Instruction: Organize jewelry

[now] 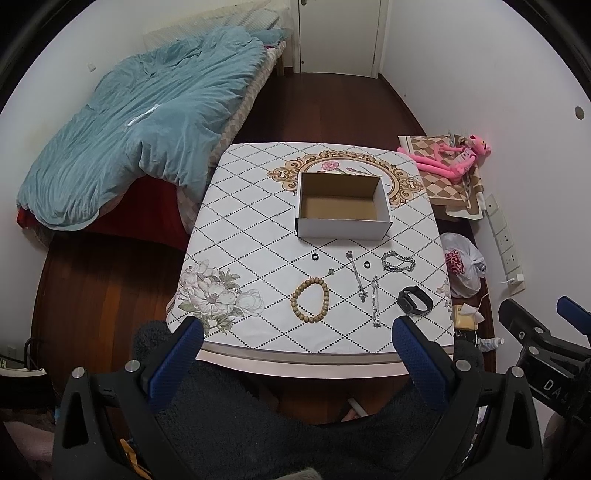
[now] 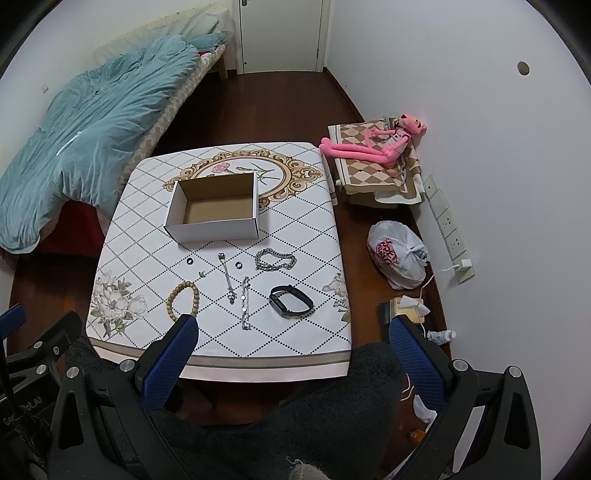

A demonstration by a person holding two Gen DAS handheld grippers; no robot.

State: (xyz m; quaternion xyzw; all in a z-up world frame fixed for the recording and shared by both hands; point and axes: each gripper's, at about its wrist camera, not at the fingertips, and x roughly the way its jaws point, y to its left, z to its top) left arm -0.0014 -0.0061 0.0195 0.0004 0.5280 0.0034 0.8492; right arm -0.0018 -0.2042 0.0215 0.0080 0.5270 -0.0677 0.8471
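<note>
An open, empty cardboard box stands on the patterned table. In front of it lie a wooden bead bracelet, two thin silver chains, a chunky silver chain bracelet, two small black rings, a tiny silver charm and a black wristband. My left gripper and right gripper hover open and empty above the table's near edge.
A bed with a teal duvet is at the left. A pink plush toy lies on folded cloth to the right, beside a white plastic bag and a wall power strip. A door is far back.
</note>
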